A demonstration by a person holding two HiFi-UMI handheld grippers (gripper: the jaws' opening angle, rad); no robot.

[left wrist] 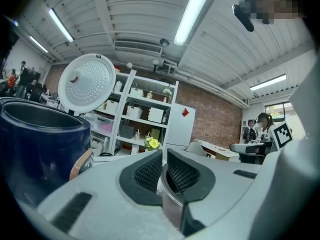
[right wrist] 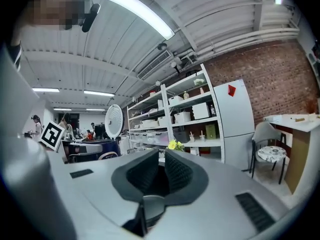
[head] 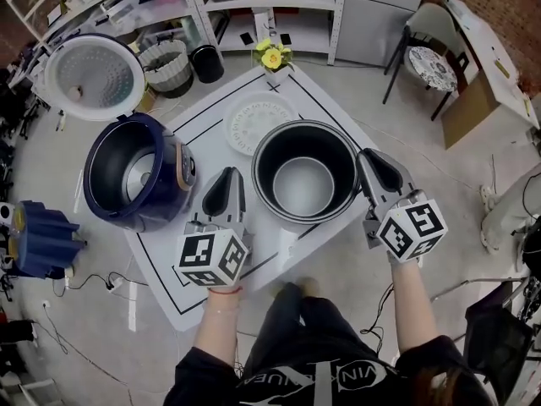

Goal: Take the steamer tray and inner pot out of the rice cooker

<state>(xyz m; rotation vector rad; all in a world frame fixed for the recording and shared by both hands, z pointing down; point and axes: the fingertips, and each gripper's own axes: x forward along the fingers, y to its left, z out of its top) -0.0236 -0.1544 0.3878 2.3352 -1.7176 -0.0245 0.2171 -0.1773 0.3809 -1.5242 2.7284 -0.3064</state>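
1. The inner pot (head: 304, 180) is hanging between the two grippers over the white mat (head: 334, 256), with its mouth facing up. It is already out of the rice cooker (head: 135, 172), which is standing open to its left.
2. The left gripper (head: 228, 180) is pinching the pot's left rim, its jaws narrowed onto the metal edge. The right gripper (head: 374, 169) is gripping the opposite rim in the same way.
3. The steamer tray (head: 258, 121) is lying flat on the mat just beyond the pot, on the side away from the person.
4. Setting the pot down is likely coming next. Bare mat is lying beneath it and toward the person, so both hands would be lowering evenly to keep the rim level.
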